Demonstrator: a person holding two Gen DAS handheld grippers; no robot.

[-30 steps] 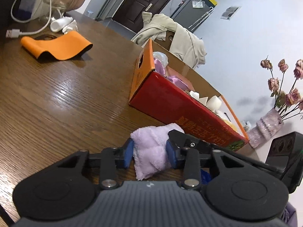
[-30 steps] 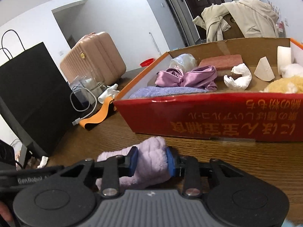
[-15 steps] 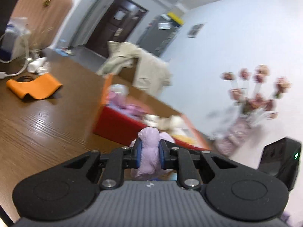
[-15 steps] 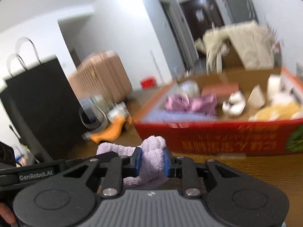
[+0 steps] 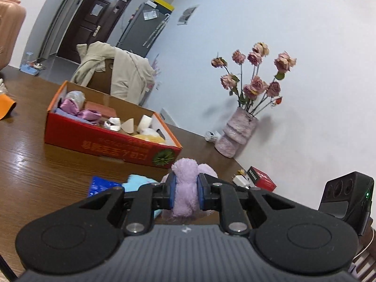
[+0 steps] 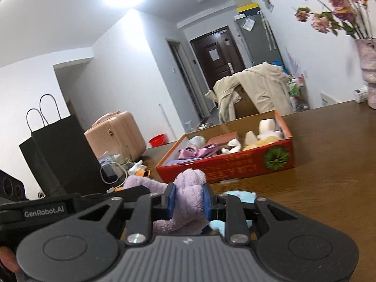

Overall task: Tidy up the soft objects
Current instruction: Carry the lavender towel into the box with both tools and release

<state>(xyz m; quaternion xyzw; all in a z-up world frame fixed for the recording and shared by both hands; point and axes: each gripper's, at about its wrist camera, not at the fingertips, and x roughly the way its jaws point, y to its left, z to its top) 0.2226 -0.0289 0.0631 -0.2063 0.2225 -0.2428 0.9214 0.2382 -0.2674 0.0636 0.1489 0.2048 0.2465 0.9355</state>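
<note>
A fluffy lilac towel (image 5: 185, 188) hangs above the brown table, pinched at two places. My left gripper (image 5: 186, 193) is shut on one bunched end. My right gripper (image 6: 188, 199) is shut on the other end of the lilac towel (image 6: 191, 185), which stretches left toward the other tool's black body (image 6: 44, 211). Beyond stands a red cardboard box (image 5: 105, 141), also the red box (image 6: 235, 168) in the right wrist view, holding a purple satin cloth, white sponges and a yellow plush. A light blue cloth (image 5: 138, 182) lies on the table under the towel.
A blue packet (image 5: 101, 186) lies beside the blue cloth. A vase of dried roses (image 5: 237, 131), a white charger (image 5: 240, 179) and a small red box (image 5: 260, 179) stand at the right. A black paper bag (image 6: 61, 155), cables and a pink suitcase (image 6: 115, 136) are on the left.
Both grippers have closed tighter on the lilac towel and lifted it off the table. They pulled back from the red box, which now looks smaller and farther away.
</note>
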